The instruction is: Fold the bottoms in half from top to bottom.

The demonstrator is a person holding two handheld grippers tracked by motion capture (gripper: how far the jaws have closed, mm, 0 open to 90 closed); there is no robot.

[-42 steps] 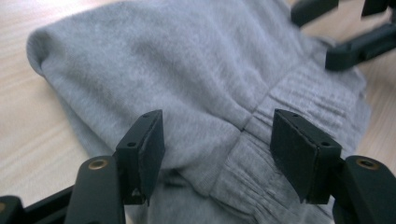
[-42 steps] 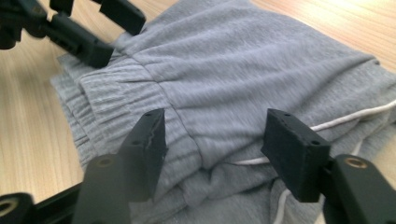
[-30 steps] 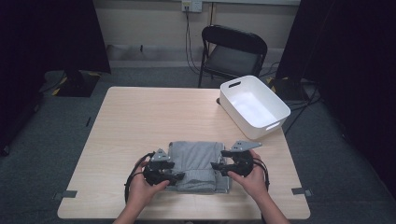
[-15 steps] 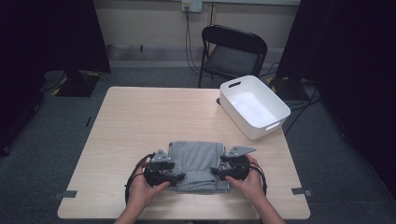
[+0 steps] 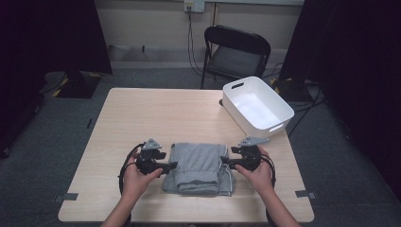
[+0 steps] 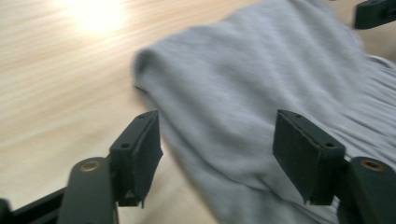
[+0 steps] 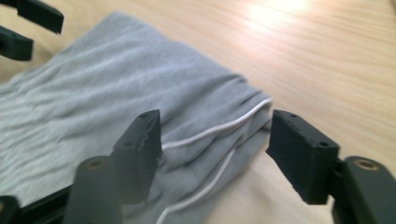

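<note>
Grey folded garment (image 5: 200, 168) lies between our two grippers at the near middle of the surface (image 5: 161, 118), and from the jaws outward we see this. In the left gripper view our left gripper (image 6: 217, 154) has its jaws spread wide, holding nothing; the left edge of the cloth runs up between them, with bare pale wood under the left jaw and grey knit under the right one. In the right gripper view our right gripper (image 7: 212, 151) is likewise gaping wide with nothing clamped, and the right edge of the garment sits between its jaws, where a thin white drawstring (image 7: 219, 128) runs along the folds. Whether either jaw touches the cloth we cannot tell.

From the high view, our left gripper (image 5: 171, 165) points right at the garment's left edge, held in our left hand (image 5: 135, 177), and our right gripper (image 5: 224, 162) points left at its right edge, held in our right hand (image 5: 257, 172). A black cable loops from each gripper near the wrists. The garment is folded into a rough rectangle with its long sides running near to far.

Farther out, a white bin (image 5: 257, 106) stands tilted at the far right of the surface, well apart from the garment. Beyond the far edge, a black folding chair (image 5: 236, 52) stands on the grey carpet (image 5: 56, 118), before a pale wall.
</note>
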